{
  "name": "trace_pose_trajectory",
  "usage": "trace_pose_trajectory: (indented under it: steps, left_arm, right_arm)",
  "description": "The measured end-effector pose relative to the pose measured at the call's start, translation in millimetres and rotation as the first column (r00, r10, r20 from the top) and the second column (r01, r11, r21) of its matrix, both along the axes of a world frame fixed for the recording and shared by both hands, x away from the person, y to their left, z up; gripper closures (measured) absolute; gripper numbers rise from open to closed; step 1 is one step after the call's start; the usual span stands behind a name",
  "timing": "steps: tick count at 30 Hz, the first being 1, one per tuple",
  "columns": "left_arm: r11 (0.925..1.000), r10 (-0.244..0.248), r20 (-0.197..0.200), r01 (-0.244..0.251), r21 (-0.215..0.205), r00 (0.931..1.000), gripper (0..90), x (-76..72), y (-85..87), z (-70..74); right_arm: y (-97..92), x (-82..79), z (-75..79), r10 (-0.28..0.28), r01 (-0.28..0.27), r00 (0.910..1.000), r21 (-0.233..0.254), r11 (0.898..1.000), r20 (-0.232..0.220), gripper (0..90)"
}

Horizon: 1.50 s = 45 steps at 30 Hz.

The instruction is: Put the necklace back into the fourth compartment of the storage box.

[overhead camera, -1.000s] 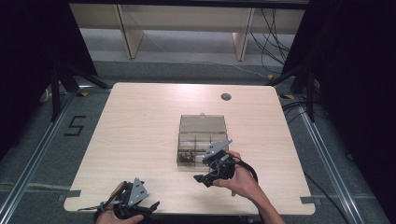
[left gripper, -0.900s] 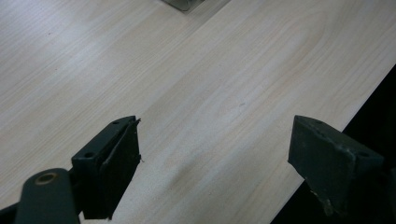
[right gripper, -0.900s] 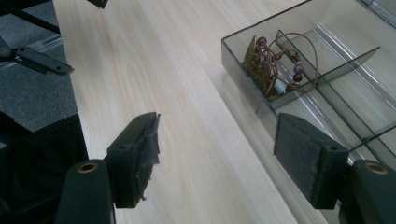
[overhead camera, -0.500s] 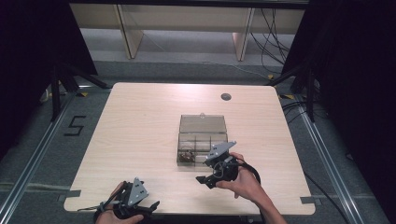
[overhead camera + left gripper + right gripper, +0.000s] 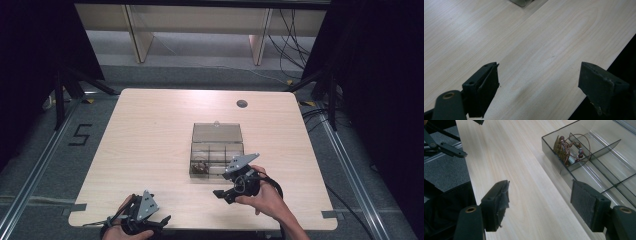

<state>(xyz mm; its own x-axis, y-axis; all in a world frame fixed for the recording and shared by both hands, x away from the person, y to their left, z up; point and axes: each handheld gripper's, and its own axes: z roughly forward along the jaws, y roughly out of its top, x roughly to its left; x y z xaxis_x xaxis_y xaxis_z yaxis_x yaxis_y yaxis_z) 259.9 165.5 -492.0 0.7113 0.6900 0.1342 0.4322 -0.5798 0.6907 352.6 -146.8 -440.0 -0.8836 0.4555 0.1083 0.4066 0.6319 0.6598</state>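
The right tool stands wide and empty just beside the clear compartment box at mid-desk; the bracelet lies in its near-left corner cell. Reaching in carelessly could knock the box wall and slide it. The left tool gapes idle.

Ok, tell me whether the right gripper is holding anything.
No, the right gripper has its jaws wide open over bare table, beside the clear box.

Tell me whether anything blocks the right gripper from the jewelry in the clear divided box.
Nothing visible does. The right gripper stands open, empty, over bare table beside the box. The lid lies folded back, so the jewelry in the near corner compartment is exposed from above; only the box's low wall stands between them.
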Motion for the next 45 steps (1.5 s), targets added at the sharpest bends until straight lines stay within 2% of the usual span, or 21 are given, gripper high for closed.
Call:
trace_pose_trajectory:
  steps: [1,3,9,10,11,14,17,18,19,20,23,25,26,29,30,34,36,37,40,41,45]
  left_arm:
    - [1.0,0.0,0.003,0.0,0.003,1.0,16.1,0.0,0.0,0.1]
    - [1.0,0.001,0.0,-0.001,0.005,1.0,16.1,0.3,-0.3,0.2]
    - [1.0,-0.002,0.003,0.002,0.001,1.0,16.1,0.3,0.3,0.3]
    - [0.9999,-0.009,0.009,0.009,0.012,0.9999,16.1,0.5,0.8,0.7]
    - [1.0,0.001,-0.001,-0.001,0.0,1.0,16.1,0.1,0.1,-0.2]
    - [1.0,-0.001,0.004,0.001,0.001,1.0,16.1,-0.2,-0.5,0.0]
    - [1.0,-0.002,0.0,0.002,-0.001,1.0,16.0,0.3,-0.2,0.4]
    - [1.0,-0.001,0.003,0.001,-0.003,1.0,16.0,0.2,0.0,0.5]
    - [1.0,-0.001,0.006,0.001,0.006,1.0,16.0,0.7,0.3,0.3]
    - [1.0,-0.001,0.001,0.001,-0.004,1.0,16.0,0.0,0.1,0.2]
    - [1.0,-0.003,0.0,0.003,-0.001,1.0,16.0,0.1,0.1,0.6]
    - [1.0,-0.005,0.009,0.005,0.001,1.0,16.0,0.6,0.3,0.1]
    - [1.0,-0.002,0.003,0.002,0.007,1.0,16.0,0.4,0.3,0.8]
    - [0.9999,-0.003,0.003,0.003,-0.011,1.0,16.0,0.2,-0.3,-0.5]
    - [1.0,-0.002,0.006,0.002,-0.009,1.0,16.0,0.0,-0.3,-0.7]
    - [1.0,-0.002,0.005,0.001,0.007,1.0,16.0,0.6,0.1,0.5]
    - [1.0,0.0,0.004,0.0,-0.002,1.0,16.0,0.1,-0.3,0.0]
    - [1.0,0.0,0.005,0.0,0.0,1.0,16.0,0.2,-0.5,-0.2]
    - [0.9999,-0.001,0.006,0.001,0.011,1.0,15.9,0.2,-0.6,-0.2]
    - [0.9999,0.001,0.003,-0.001,0.014,1.0,15.9,0.3,-0.5,0.0]
    - [1.0,-0.001,0.004,0.001,0.0,1.0,15.9,-0.2,-0.3,0.2]
  right_arm:
    - [-0.7,-0.5,-0.1,0.007,-0.007,1.0,0.005,1.0,-0.001,32.0]
    - [-1.4,-2.4,0.0,-0.017,0.017,0.9998,0.004,1.0,-0.013,31.9]
    - [-5.2,-2.8,-1.4,-0.013,0.014,0.9999,0.016,1.0,-0.005,31.4]
    - [-5.7,-2.9,-1.6,-0.015,0.015,0.9998,0.015,1.0,-0.009,31.3]
    - [-5.6,-2.3,-3.2,-0.008,0.008,1.0,0.023,1.0,0.001,31.4]
    - [-6.7,-3.7,-2.5,-0.02,0.02,0.9996,0.019,1.0,-0.019,31.4]
    - [-7.6,-3.6,-3.7,0.001,-0.001,1.0,0.023,1.0,-0.009,31.4]
    - [-8.1,-4.2,-3.6,-0.009,0.009,1.0,0.02,1.0,0.001,31.4]
    - [-8.8,-5.3,-3.1,-0.021,0.021,0.9997,0.019,1.0,-0.01,31.4]
    - [-9.1,-6.2,-2.9,-0.027,0.027,0.9993,0.018,0.999,-0.026,31.4]
    - [-9.5,-5.5,-5.3,-0.009,0.01,0.9998,0.029,1.0,-0.015,31.4]
    - [-10.1,-6.2,-6.6,-0.026,0.027,0.9995,0.02,0.999,-0.017,31.4]
    - [-9.1,-6.5,-9.0,-0.035,0.036,0.9992,0.034,0.999,-0.021,31.4]
    - [-9.9,-6.2,-9.6,-0.027,0.028,0.9991,0.021,0.999,-0.031,31.4]
    - [-10.4,-6.5,-9.4,-0.025,0.026,0.9995,0.019,0.999,-0.021,31.4]
    - [-11.2,-8.4,-10.0,-0.033,0.033,0.9991,0.029,0.999,-0.028,31.4]
    - [-12.0,-8.5,-11.4,-0.031,0.033,0.999,0.033,0.999,-0.033,31.4]
    - [-13.0,-7.3,-11.8,-0.017,0.017,0.9996,0.028,0.999,-0.022,31.4]
    - [-14.5,-8.8,-12.7,-0.028,0.029,0.9989,0.03,0.999,-0.036,31.4]
    - [-15.1,-8.0,-13.3,-0.016,0.017,0.9995,0.03,0.999,-0.028,31.4]
    - [-17.2,-9.6,-14.3,-0.035,0.036,0.9989,0.02,0.999,-0.032,30.7]
